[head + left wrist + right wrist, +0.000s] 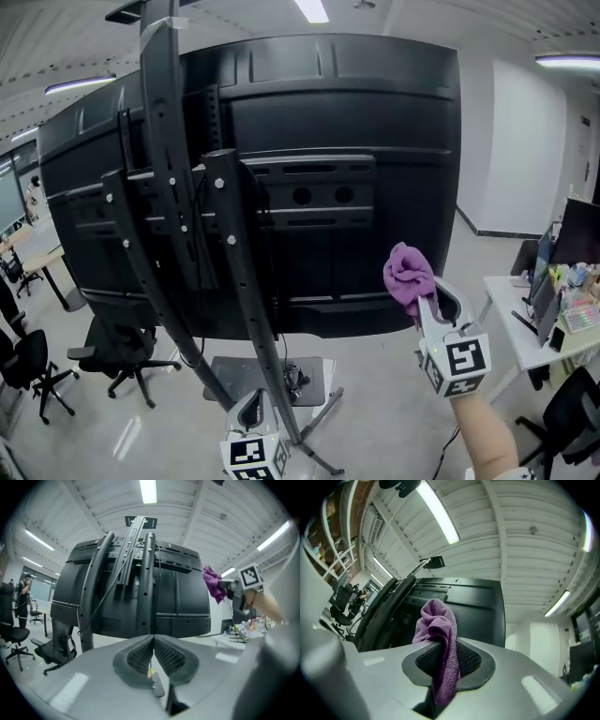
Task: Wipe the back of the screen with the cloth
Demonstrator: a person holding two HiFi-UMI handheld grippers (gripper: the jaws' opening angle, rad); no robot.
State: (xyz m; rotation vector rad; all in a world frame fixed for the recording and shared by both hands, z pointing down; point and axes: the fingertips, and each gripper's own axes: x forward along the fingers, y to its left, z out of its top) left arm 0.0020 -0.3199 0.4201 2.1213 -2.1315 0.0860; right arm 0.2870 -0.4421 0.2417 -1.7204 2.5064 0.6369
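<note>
At the right, the right hand-held gripper [424, 302] is clamped on the bunched purple cloth [409, 274], near the lower right corner of the back of the black screen [356, 131]. The left hand-held gripper [251, 411], jaws together and empty, sits low and nearer.

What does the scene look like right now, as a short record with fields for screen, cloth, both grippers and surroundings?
screen: large black screen, its back facing the head camera, mounted on a stand
cloth: purple cloth, bunched, near the screen's lower right; contact unclear
right gripper: right gripper, fingers shut on the cloth
left gripper: left gripper, fingers together with nothing between them, held low in front of the stand
surroundings: office chair at left, cluttered desk at right
</note>
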